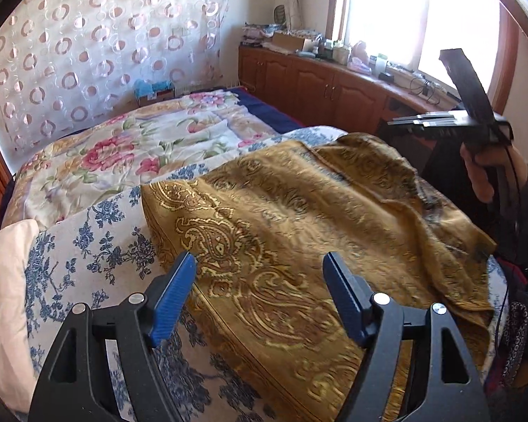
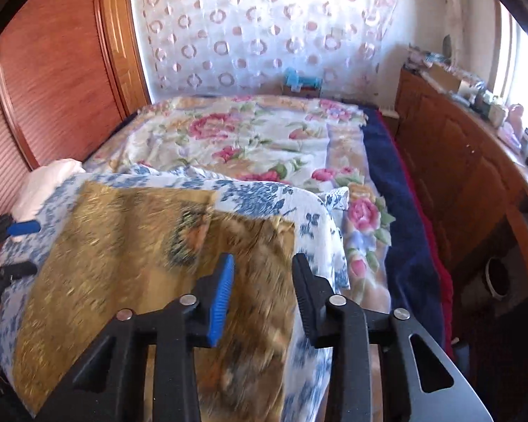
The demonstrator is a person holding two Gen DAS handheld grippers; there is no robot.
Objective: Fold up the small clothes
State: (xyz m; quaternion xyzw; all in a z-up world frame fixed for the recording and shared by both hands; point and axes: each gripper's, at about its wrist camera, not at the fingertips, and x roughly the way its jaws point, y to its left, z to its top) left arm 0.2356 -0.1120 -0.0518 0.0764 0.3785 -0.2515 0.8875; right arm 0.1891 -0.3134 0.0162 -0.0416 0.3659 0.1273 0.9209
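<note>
A golden-brown paisley garment (image 1: 299,218) lies spread on a blue-and-white floral cloth (image 1: 88,246) on the bed. My left gripper (image 1: 260,263) is open and empty, just above the garment's near left part. In the right wrist view the garment (image 2: 130,246) is blurred; its right part lies folded over. My right gripper (image 2: 264,263) is open and empty above the garment's right edge. The right gripper's body (image 1: 475,112) shows raised at the right of the left wrist view. The left gripper's fingertips (image 2: 24,227) show at the left edge.
A pink floral quilt (image 1: 140,144) covers the far bed, with a navy blanket (image 2: 397,211) along its side. A white pillow (image 1: 7,281) lies at the left. Wooden cabinets (image 1: 316,77) with clutter run under the window. A wooden wardrobe (image 2: 52,70) stands left.
</note>
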